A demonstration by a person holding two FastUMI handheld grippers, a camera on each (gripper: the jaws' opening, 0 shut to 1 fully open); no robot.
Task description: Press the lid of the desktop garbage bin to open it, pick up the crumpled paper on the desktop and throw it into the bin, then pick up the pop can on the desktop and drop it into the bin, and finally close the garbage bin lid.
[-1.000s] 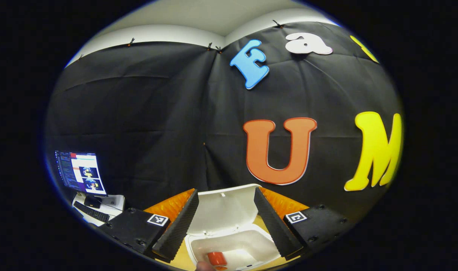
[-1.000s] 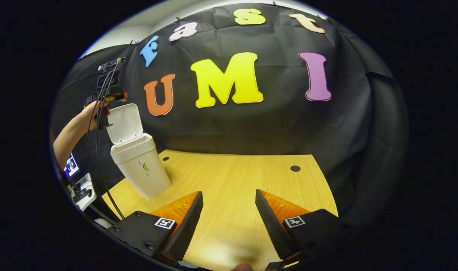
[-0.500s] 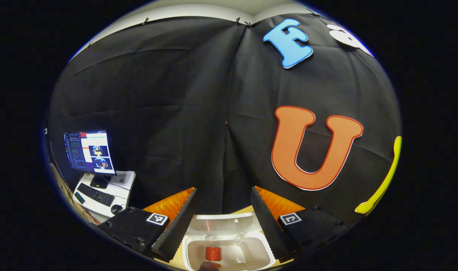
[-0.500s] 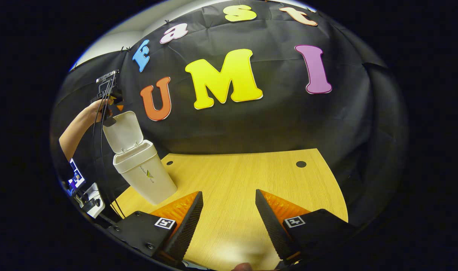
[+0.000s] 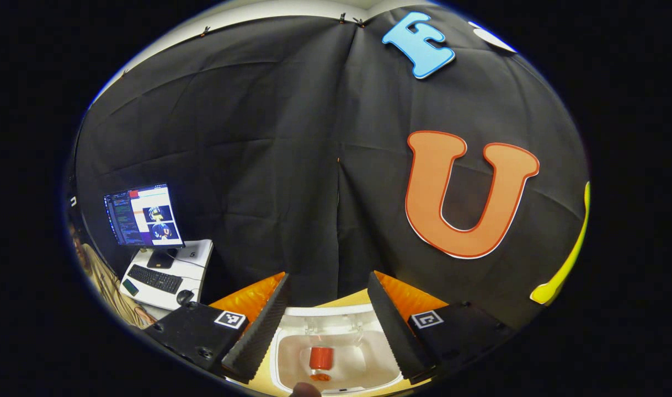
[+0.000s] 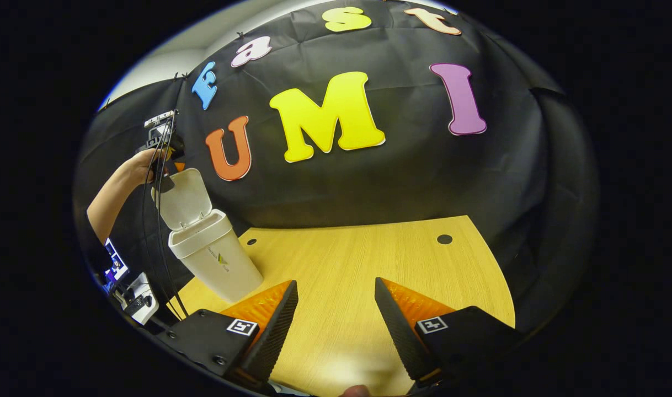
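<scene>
At the far left of the left gripper view a side desk (image 5: 195,255) carries one monitor (image 5: 143,215), one keyboard (image 5: 154,278) and one mouse (image 5: 185,296); part of a person shows at the edge beside it. The left gripper (image 5: 326,317) hangs straight above the one garbage bin (image 5: 286,353), its two fingers (image 5: 259,336) spread wide with nothing between them. Down through the gap the bin's mouth is open, and one red pop can (image 5: 320,358) lies on its floor. No crumpled paper can be made out in there.

In the right gripper view the same bin (image 6: 217,264) stands upright on the left part of the counter (image 6: 369,259). Its lid (image 6: 186,198) is raised, hinged back toward the wall. The left gripper (image 6: 160,135) is held in a hand (image 6: 140,168) just above and behind the lid's top edge; whether it touches the lid I cannot tell. Black cables hang down from it past the bin.

The right gripper (image 6: 330,325) sits low over the middle of the counter, well apart from the bin, its two fingers (image 6: 267,339) wide and empty.

The counter is pale wood grain with two dark round holes (image 6: 444,239) near its back edge. Black cloth forms the booth's wall behind it, with a strip of pale ceiling above.
</scene>
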